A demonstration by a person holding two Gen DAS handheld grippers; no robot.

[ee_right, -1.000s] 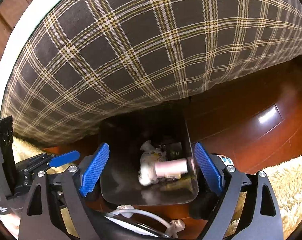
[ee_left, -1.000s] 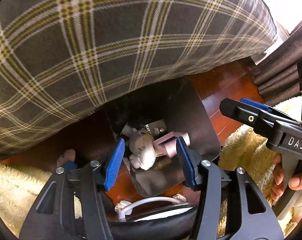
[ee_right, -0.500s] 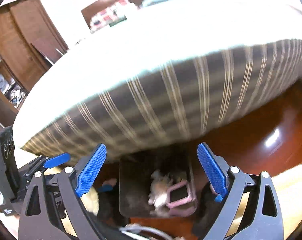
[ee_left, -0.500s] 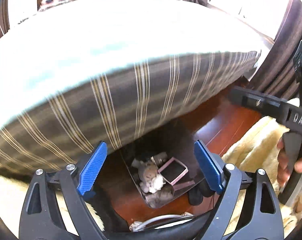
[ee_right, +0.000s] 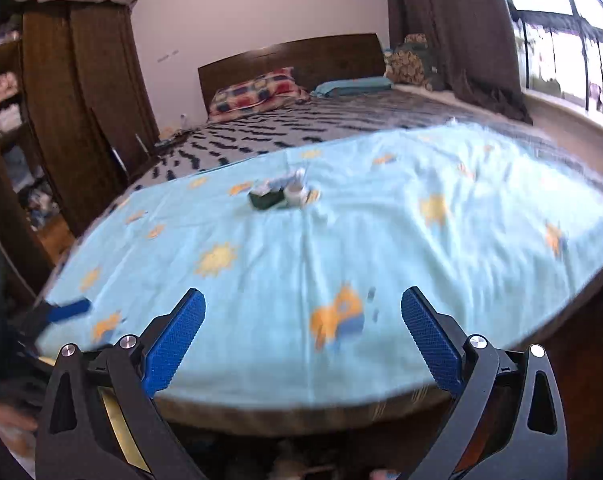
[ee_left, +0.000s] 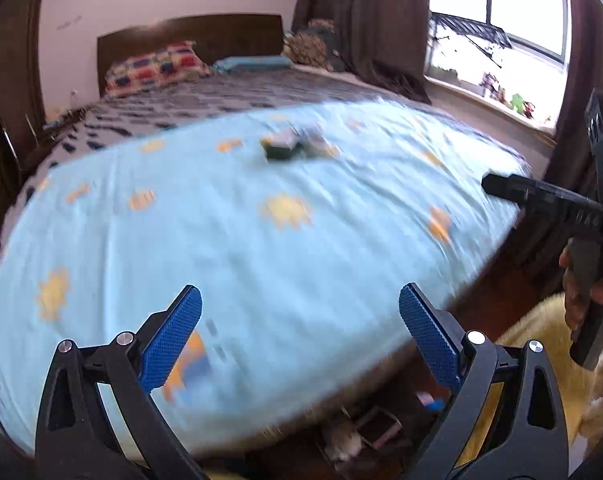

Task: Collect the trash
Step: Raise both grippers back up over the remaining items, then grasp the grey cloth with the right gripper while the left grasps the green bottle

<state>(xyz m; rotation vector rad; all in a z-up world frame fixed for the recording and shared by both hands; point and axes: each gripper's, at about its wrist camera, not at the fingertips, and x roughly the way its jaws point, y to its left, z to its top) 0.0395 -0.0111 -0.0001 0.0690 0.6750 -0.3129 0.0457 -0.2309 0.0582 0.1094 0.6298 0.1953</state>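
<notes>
A small cluster of trash, a dark green box [ee_left: 279,150] with pale bits beside it, lies far off on the light blue sheet [ee_left: 261,248]; the right wrist view shows the same box [ee_right: 266,199] with a small white pot. My left gripper [ee_left: 299,296] hangs above the bed's near edge, jaws opening, nothing between them. My right gripper [ee_right: 303,300] is likewise opening and empty. The dark bin [ee_left: 365,432] with a pink box and a plush sits low on the floor, blurred and partly hidden.
The right gripper's black body [ee_left: 549,200], held by a hand [ee_left: 577,292], juts in at the right. A yellow shaggy rug [ee_left: 533,332] lies by the bed. A wooden wardrobe [ee_right: 81,100] stands left; pillows [ee_right: 257,90] and headboard at the back; window [ee_left: 497,20] on the right.
Both grippers rose from the bin at the foot of the bed and tilted up, so the bed top fills the views. The left jaws spread much wider.
</notes>
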